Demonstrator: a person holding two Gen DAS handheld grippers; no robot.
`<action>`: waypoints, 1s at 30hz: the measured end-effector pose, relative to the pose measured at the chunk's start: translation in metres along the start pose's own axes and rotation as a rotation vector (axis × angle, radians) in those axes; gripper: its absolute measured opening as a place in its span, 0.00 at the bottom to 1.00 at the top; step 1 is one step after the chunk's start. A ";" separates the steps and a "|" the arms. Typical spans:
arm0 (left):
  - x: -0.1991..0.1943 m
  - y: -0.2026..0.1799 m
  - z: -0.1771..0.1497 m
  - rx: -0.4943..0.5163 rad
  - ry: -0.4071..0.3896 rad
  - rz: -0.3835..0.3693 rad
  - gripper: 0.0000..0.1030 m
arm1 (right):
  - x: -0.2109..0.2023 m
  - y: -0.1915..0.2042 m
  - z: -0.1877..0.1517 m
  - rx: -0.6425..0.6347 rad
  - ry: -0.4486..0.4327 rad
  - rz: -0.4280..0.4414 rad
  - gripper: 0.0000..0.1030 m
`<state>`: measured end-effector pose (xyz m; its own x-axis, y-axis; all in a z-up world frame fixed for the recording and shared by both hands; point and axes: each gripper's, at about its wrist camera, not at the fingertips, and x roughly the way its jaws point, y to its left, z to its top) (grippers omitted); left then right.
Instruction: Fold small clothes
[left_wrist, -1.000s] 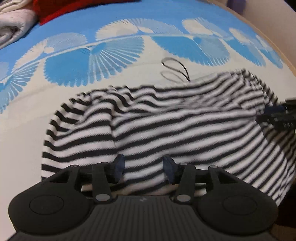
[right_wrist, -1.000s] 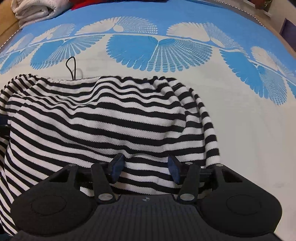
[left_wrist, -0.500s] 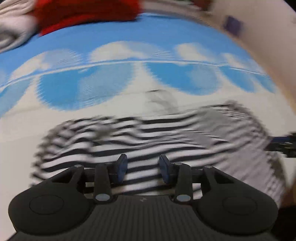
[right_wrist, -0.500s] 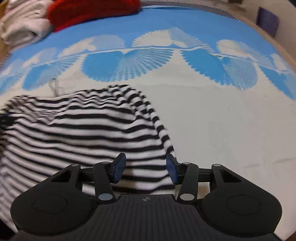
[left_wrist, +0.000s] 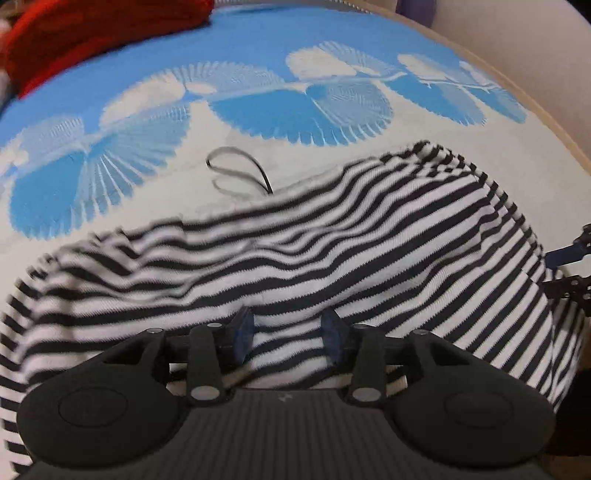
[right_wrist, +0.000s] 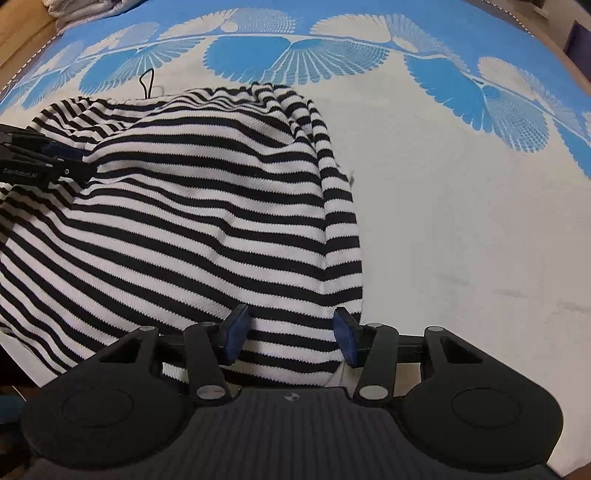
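A black-and-white striped knit garment (left_wrist: 332, 251) lies crumpled on the blue-and-white patterned bedspread (left_wrist: 258, 110). It also fills the left of the right wrist view (right_wrist: 207, 206). My left gripper (left_wrist: 288, 334) is open with the striped cloth between its blue pads. My right gripper (right_wrist: 291, 332) is open over the garment's near right edge. The left gripper's fingers (right_wrist: 44, 162) show at the left edge of the right wrist view. The right gripper's fingers (left_wrist: 569, 269) show at the right edge of the left wrist view.
A thin black cord loop (left_wrist: 236, 173) lies on the bedspread just beyond the garment. A red garment (left_wrist: 92, 33) sits at the far left corner. Folded pale cloth (right_wrist: 85, 11) lies at the far left in the right wrist view. The bed's tan edge (left_wrist: 546, 118) curves at the right.
Both grippers swung over the garment and settled closer above it. The garment's far edge has shifted and bunched toward the right. Both jaws stay open.
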<state>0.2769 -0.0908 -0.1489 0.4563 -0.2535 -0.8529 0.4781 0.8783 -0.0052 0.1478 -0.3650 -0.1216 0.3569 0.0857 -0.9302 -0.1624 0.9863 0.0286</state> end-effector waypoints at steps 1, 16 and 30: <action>-0.003 0.000 0.001 0.008 -0.019 0.014 0.46 | -0.002 0.001 0.001 -0.007 -0.004 -0.003 0.49; -0.064 0.113 -0.021 -0.317 -0.067 0.081 0.59 | -0.016 0.041 0.062 0.007 -0.261 0.066 0.50; -0.116 0.133 -0.038 -0.335 -0.104 0.091 0.59 | 0.021 0.058 0.082 0.138 -0.199 -0.084 0.55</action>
<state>0.2597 0.0711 -0.0708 0.5676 -0.1930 -0.8004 0.1674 0.9789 -0.1173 0.2215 -0.2945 -0.1097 0.5402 0.0152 -0.8414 -0.0026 0.9999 0.0164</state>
